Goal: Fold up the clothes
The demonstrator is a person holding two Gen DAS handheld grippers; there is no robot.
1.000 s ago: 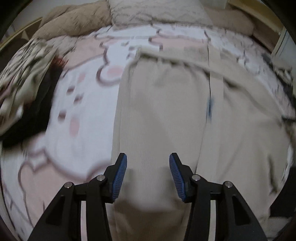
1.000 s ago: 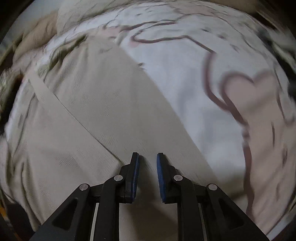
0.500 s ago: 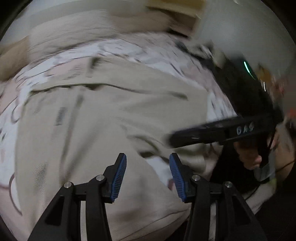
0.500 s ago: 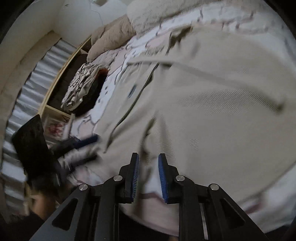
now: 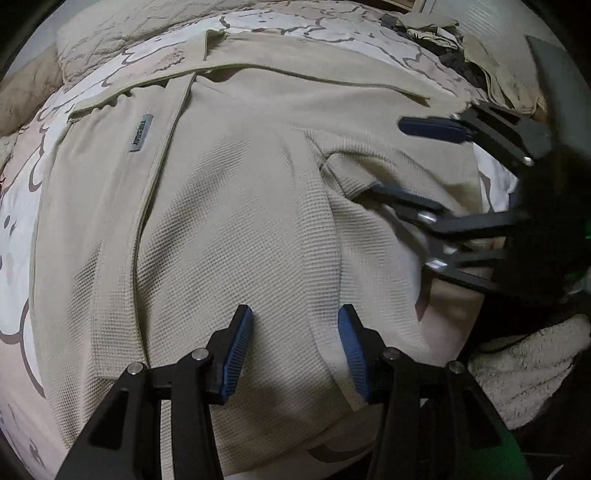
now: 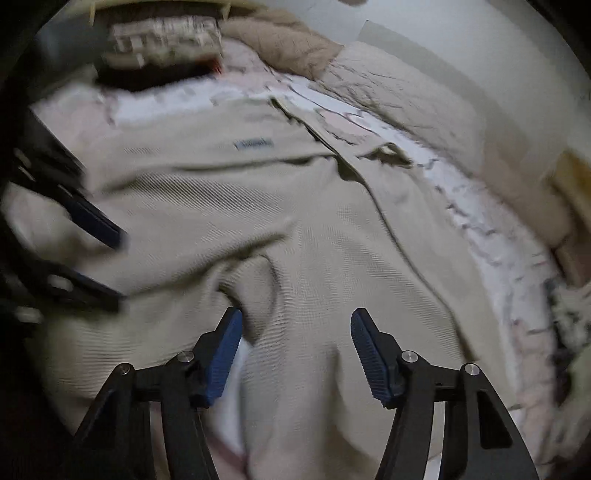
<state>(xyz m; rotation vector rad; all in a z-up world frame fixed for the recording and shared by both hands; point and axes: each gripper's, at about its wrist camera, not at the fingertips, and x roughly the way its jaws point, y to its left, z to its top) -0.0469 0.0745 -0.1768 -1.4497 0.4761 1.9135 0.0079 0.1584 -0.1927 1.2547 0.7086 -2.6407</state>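
Left gripper [image 5: 295, 350], jaws apart and empty, above the near hem of the beige waffle-knit garment [image 5: 240, 229], which lies spread across the patterned bed sheet [image 5: 22, 206]. Right gripper [image 6: 295, 354], jaws wide apart and empty, over a raised fold [image 6: 258, 280] at the garment's lower edge. Grey label [image 5: 142, 133] beside the front placket. Beyond: quilted cover [image 5: 122, 33] and a pile of dark clothes [image 5: 461, 55] at the bed's far corner.
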